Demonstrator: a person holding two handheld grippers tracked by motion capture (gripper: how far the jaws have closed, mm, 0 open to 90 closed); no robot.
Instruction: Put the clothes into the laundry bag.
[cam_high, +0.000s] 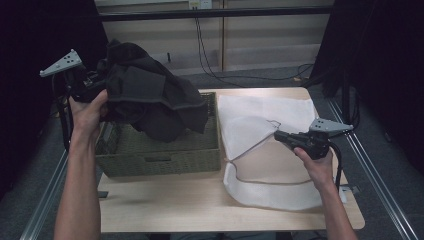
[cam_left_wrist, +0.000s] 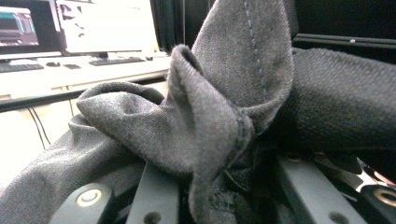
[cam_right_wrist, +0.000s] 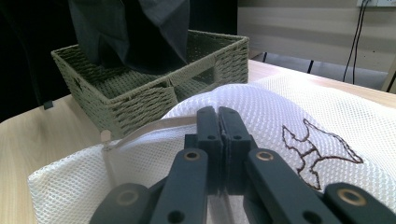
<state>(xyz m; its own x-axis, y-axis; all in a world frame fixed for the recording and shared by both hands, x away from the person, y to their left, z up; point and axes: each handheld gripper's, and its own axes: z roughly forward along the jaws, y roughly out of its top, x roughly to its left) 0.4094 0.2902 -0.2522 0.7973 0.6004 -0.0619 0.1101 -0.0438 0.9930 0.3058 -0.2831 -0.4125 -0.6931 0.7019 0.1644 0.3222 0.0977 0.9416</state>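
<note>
The left gripper (cam_high: 92, 82) clamps a dark garment (cam_high: 145, 97) above the basket (cam_high: 160, 160); the right gripper (cam_high: 280, 135) pinches the mesh bag (cam_high: 265, 112). Trailing cloth may snag the basket rim.

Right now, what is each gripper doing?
Left gripper: closed on the dark garment.
Right gripper: closed on the white mesh bag.

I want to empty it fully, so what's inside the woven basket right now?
The dark garment hangs over the woven basket, lifted by the left claw. Bare weave shows on the floor near the front; the garment hides the rest.
</note>
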